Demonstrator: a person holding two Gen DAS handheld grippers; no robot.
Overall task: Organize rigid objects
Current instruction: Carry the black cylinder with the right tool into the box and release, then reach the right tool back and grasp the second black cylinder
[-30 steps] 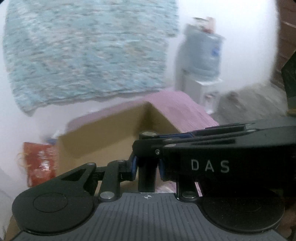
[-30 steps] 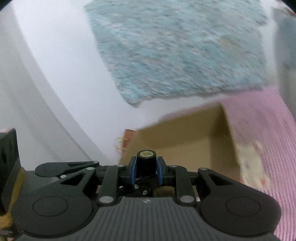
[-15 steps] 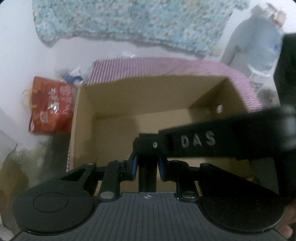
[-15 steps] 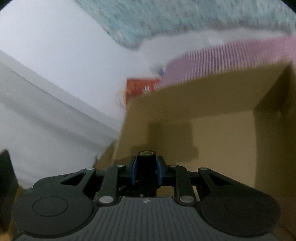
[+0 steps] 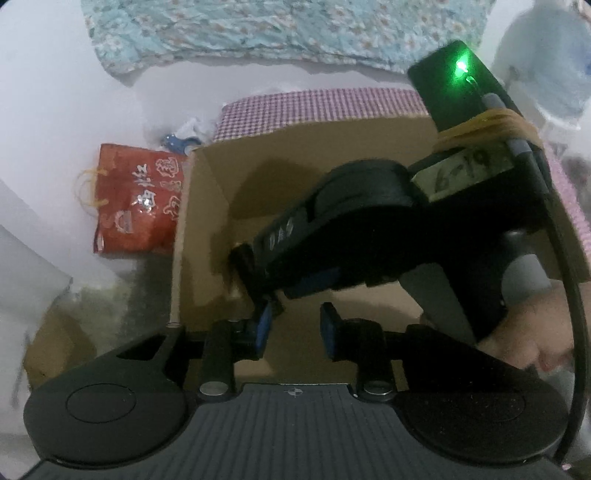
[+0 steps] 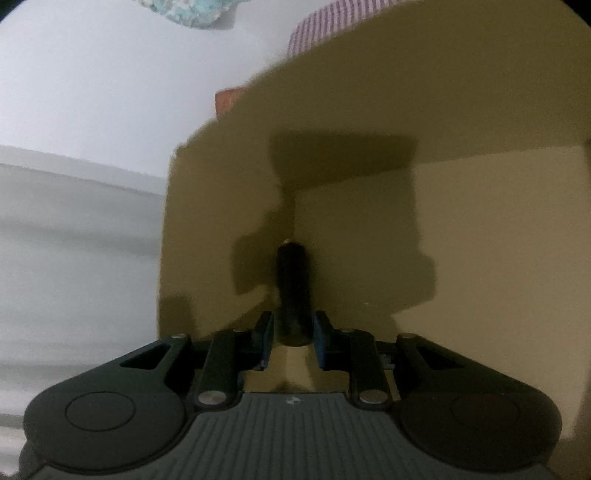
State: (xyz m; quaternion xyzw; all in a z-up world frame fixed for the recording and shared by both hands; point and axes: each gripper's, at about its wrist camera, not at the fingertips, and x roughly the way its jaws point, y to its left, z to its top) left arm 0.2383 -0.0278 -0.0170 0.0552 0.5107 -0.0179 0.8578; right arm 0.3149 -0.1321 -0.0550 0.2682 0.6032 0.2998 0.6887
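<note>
An open cardboard box (image 5: 207,221) stands on a pink checked cloth. My left gripper (image 5: 295,326) hangs over the box's near edge, open and empty. My right gripper (image 6: 293,334) is inside the box, open, with a black cylinder (image 6: 293,284) lying on the box floor (image 6: 461,240) just beyond and between its blue pads. In the left wrist view the right gripper's black body (image 5: 369,221) reaches into the box from the right, with a green light on its top.
A red gift bag (image 5: 136,206) stands left of the box. A light blue patterned cloth (image 5: 277,33) hangs on the white wall behind. The pink checked cloth (image 5: 314,107) lies under and behind the box. A water dispenser (image 5: 546,74) is at far right.
Both grippers have moved down toward the box. Both were shut on black cylinders; both are now open. The right one's cylinder lies on the box floor; the left one's is out of sight.
</note>
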